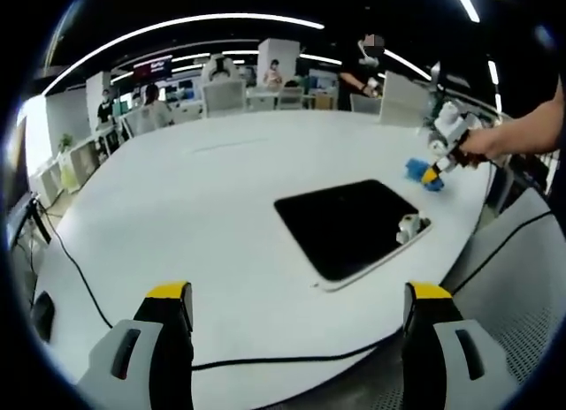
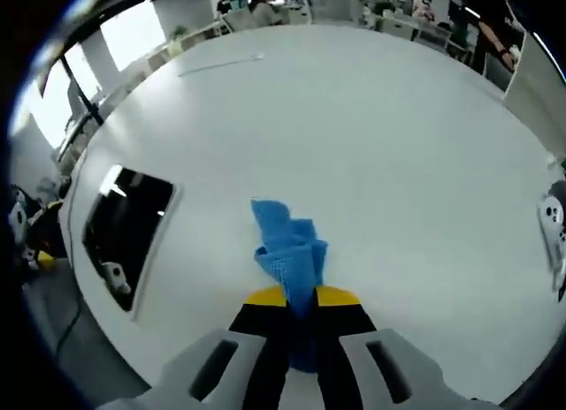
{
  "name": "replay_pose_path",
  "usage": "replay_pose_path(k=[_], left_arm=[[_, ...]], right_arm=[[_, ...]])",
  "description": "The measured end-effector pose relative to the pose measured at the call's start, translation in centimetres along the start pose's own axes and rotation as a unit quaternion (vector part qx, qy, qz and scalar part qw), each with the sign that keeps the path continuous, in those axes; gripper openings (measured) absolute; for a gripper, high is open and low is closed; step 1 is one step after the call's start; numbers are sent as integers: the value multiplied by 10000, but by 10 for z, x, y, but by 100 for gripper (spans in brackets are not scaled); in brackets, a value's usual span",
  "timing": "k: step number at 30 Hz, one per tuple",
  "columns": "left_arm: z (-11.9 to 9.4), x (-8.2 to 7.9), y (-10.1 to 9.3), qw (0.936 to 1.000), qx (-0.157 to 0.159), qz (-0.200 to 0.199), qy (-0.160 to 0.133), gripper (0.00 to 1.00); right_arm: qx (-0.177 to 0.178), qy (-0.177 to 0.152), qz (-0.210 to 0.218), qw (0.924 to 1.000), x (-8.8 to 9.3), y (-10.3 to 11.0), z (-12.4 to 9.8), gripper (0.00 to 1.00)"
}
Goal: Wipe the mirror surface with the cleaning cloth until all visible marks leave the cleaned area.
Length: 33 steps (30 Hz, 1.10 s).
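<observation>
The table (image 2: 371,145) runs wide and white ahead of both my hands. My biggest worry is the mirror (image 1: 349,226): it lies flat near the table's edge, just ahead and slightly right of my left hand-held gripper (image 1: 296,317), whose jaws stand wide apart with nothing between them. Nothing pins the mirror down, so I judge that a firm wipe could slide it toward the edge. I may want that free hand to steady its frame.

A small white object (image 1: 409,226) sits on or over the mirror's right side; I cannot tell whether it rests on the glass or is a reflection. If it is real, it stands in the wiping path and could be knocked off.

My right hand-held gripper (image 2: 301,317) is clenched on the cloth (image 2: 287,251), which is blue and bunched, folding forward over the table beyond the jaw tips. From that hand the mirror lies well off to the left. In the left gripper view the same gripper and cloth appear beyond the mirror's far right corner. The pinch takes only one end, so the cloth could drag loose or bunch further and wipe poorly.

A black cable (image 1: 292,357) trails across the near edge between my left jaws and could snag. Chairs (image 1: 225,94) and people stand well beyond the table.
</observation>
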<state>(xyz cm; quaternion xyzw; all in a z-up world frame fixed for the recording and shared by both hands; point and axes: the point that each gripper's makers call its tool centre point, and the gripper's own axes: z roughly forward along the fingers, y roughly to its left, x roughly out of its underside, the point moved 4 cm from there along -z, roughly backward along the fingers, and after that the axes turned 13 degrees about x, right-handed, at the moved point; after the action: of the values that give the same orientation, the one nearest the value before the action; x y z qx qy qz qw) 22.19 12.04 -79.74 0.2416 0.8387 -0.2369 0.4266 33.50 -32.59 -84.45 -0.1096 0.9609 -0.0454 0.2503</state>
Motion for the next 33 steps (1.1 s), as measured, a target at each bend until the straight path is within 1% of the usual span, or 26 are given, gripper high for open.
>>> replay_pose_path(k=[2, 4, 6, 7, 8, 9, 10, 11, 12, 13, 15, 16, 17, 18, 20, 21, 22, 24, 25, 26, 27, 28, 29, 31, 32, 33], left_arm=[[0, 0, -2, 10000, 28, -31, 12, 100], [1, -4, -6, 9999, 126, -17, -96, 100], [3, 0, -10, 9997, 243, -2, 73, 100], [5, 0, -14, 9991, 399, 22, 132, 100], [5, -1, -15, 9990, 443, 3, 109, 100], [6, -1, -17, 9988, 487, -22, 104, 100], [6, -1, -19, 9983, 568, -14, 103, 100], [7, -3, -22, 9973, 724, 49, 63, 99], [7, -4, -23, 9971, 753, 53, 25, 99], [6, -6, -24, 9970, 774, 28, -31, 99], [6, -6, -22, 9971, 756, -2, -89, 99], [7, -7, -24, 9966, 813, 39, -125, 99], [7, -7, -25, 9962, 861, 59, -123, 99], [7, -7, -25, 9962, 857, 77, -115, 99], [6, -8, -22, 9969, 764, 66, -148, 99], [6, -8, -21, 9972, 735, 52, -149, 99], [5, -7, -19, 9976, 670, 21, -147, 99], [4, -8, -18, 9978, 624, -20, -200, 99], [4, -8, -18, 9979, 614, -22, -204, 99], [4, -8, -18, 9980, 601, -22, -192, 99], [4, -7, -18, 9980, 608, -25, -168, 99], [5, -6, -19, 9979, 641, -10, -83, 99], [5, -4, -20, 9979, 653, -8, -13, 99], [6, -3, -22, 9977, 675, -14, 58, 100], [6, -3, -22, 9976, 691, 7, 64, 100], [6, -4, -22, 9975, 699, 14, 52, 100]], right_arm=[[66, 55, 106, 9999, 0, 1, 0, 3], [56, 111, 169, 9998, -1, 4, -2, 3], [104, 136, 312, 9994, -1, 4, -5, 4], [18, 272, 388, 9989, 5, 8, -6, 5], [-105, 408, 425, 9982, 10, 14, -8, 9], [-105, 122, 303, 9994, 5, 16, -9, 13], [-38, 193, 282, 9994, 8, 18, -10, 16], [60, 208, 67, 9997, 9, 18, -11, 17], [146, 225, -119, 9996, 8, 16, -11, 17], [243, 246, -168, 9993, 9, 15, -11, 17], [230, 330, -23, 9992, 12, 17, -10, 10], [271, 322, 6, 9991, 10, 15, -8, 7], [253, 336, -19, 9991, 8, 16, -8, 7], [222, 324, -72, 9992, 6, 16, -9, 10], [27, 367, 74, 9993, 6, 16, -15, 23], [-17, 391, 78, 9992, 7, 15, -17, 26], [-57, 414, 72, 9991, 9, 15, -19, 26], [-30, 359, -42, 9993, 12, 12, -23, 21], [-7, 274, -134, 9995, 12, 10, -22, 10], [2, 260, -190, 9995, 14, 9, -22, 3], [39, 229, -118, 9997, 14, 7, -22, 4], [-70, 93, 107, 9999, 12, 12, -21, 4], [-103, 203, 303, 9993, 14, 14, -22, 4], [4, 125, 58, 9999, 11, 15, -16, 5], [168, 54, -225, 9996, 9, 13, -12, 3], [163, 139, -219, 9995, 10, 15, -10, 2]])
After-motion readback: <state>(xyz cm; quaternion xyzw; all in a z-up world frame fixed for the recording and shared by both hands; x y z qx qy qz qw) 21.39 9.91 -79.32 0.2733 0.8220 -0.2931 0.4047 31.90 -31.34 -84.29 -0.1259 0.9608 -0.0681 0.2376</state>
